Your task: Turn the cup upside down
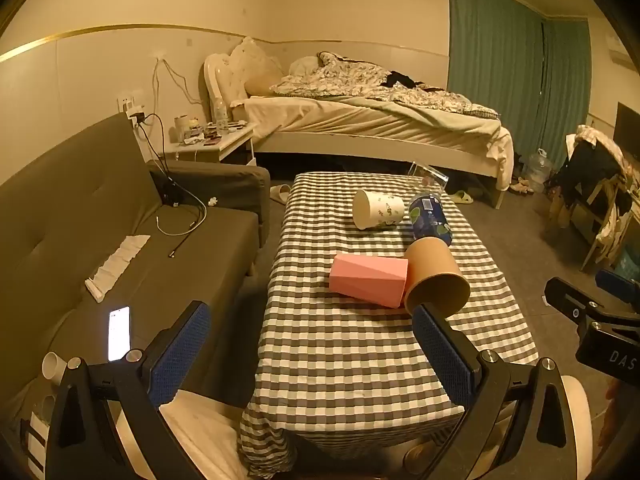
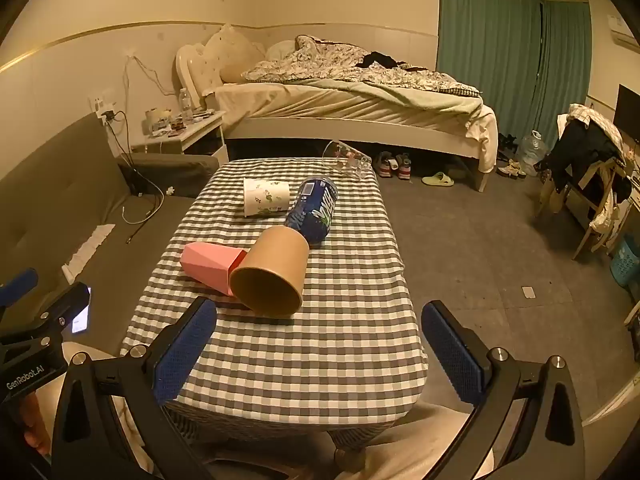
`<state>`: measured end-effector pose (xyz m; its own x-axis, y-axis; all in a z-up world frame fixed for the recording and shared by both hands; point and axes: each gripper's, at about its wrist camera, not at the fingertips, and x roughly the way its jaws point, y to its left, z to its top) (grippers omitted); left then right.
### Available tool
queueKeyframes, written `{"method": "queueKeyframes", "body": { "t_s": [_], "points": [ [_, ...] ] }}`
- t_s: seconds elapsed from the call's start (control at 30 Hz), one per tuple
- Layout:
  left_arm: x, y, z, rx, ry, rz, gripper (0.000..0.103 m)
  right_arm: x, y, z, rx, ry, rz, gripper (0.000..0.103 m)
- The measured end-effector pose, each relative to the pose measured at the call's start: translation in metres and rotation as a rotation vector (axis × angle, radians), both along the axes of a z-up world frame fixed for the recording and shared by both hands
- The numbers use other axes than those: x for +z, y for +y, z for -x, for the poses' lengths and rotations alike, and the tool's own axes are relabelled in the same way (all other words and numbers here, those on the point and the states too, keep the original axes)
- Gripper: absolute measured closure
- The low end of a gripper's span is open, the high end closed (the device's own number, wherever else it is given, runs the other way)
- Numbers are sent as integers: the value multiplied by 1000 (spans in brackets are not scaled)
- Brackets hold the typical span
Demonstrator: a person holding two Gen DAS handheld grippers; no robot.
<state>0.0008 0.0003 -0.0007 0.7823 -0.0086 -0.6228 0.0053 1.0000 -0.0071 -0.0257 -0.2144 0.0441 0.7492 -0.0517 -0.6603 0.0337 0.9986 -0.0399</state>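
A low table (image 2: 280, 360) draped in a grey-and-white checked cloth (image 1: 360, 360) fills the middle of both frames; on it lie, all on their sides, a brown paper cup (image 2: 272, 272), pink faceted cup (image 2: 208, 260), white floral cup (image 2: 266, 197), blue can (image 2: 316, 212) and, at the far edge, a clear glass (image 2: 348, 160)

Five cups lie on the checked table, and two grippers are near its front edge.

All five cups lie on their sides: one brown paper cup (image 2: 270, 272), one pink faceted cup (image 2: 212, 265), one white cup with a flower print (image 2: 266, 197), one dark blue printed cup (image 2: 315, 212) and one clear glass (image 2: 346, 160) at the far end. I count one table (image 2: 304, 360), one sofa (image 1: 132, 240), one bed (image 2: 352, 112) and one bedside stand (image 2: 184, 134). One lit phone (image 1: 119, 333) lies on the sofa. The two grippers, left gripper (image 1: 310, 352) and right gripper (image 2: 318, 350), both have their blue pads wide apart with nothing between them.
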Motion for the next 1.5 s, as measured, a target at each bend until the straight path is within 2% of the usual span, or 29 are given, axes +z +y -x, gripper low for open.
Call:
{"method": "queueKeyframes", "body": {
  "t_s": [0.3, 0.33, 0.53, 0.57, 1.5],
  "points": [
    [0, -1, 0, 1, -5, -15, 0, 1, -5, -3, 0, -4, -11, 0],
    [-1, -1, 0, 2, -5, -15, 0, 10, 0, 0, 3, -16, -7, 0],
    [2, -1, 2, 3, -6, -17, 0, 15, -1, -2, 7, -11, -4, 0],
    [3, -1, 1, 7, -3, -15, 0, 7, 2, -1, 18, -16, 5, 0],
    [-2, 3, 0, 14, 6, -9, 0, 4, 4, -1, 20, -13, 7, 0]
  ]
}}
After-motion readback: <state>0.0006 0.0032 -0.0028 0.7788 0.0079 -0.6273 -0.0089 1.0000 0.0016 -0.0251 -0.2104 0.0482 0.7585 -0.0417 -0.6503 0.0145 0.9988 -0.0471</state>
